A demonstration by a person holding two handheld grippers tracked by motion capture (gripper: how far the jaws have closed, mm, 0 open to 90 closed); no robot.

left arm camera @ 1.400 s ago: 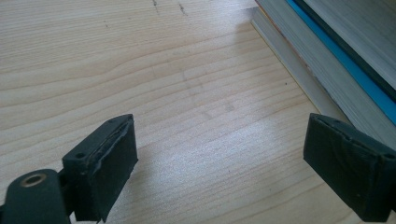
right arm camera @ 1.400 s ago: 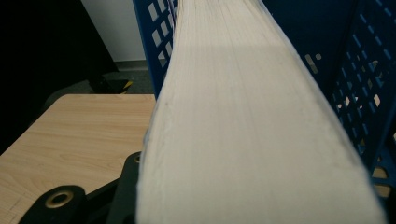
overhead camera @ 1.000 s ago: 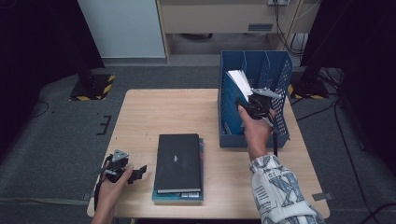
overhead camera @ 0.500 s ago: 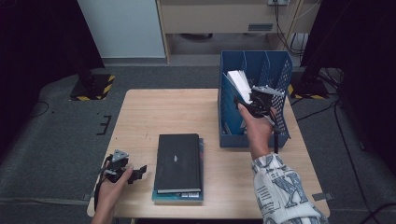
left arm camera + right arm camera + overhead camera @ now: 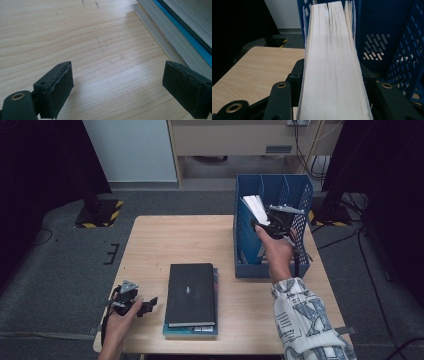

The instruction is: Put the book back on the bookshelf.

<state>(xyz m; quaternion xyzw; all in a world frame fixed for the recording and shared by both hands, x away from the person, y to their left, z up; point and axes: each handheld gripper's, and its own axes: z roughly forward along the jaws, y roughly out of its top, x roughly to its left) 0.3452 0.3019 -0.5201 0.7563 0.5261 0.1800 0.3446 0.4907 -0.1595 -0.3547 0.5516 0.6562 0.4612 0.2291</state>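
Little is changing on the table since a second ago: the right gripper is holding at the blue file rack, its hand shifting only slightly, while its jaws have just been opening a touch and then closing again around the book between them. In the right gripper view the book's page edges are running up between the 2 jaws, which are sitting against both covers, so the claw is gripping the book. The book is standing tilted in the rack's left compartment, leaning toward the back, with the perforated blue wall just beside it on the right of that view.

Near the front left corner of the wooden table the left gripper is resting in the person's hand, keeping its place. In the left gripper view its jaws are standing wide apart with only bare tabletop between them, so this claw is open and holding nothing. Just beside it, 2 stacked books are lying flat, a black one on top of a teal one, and their page edges are showing at the right of the left gripper view.
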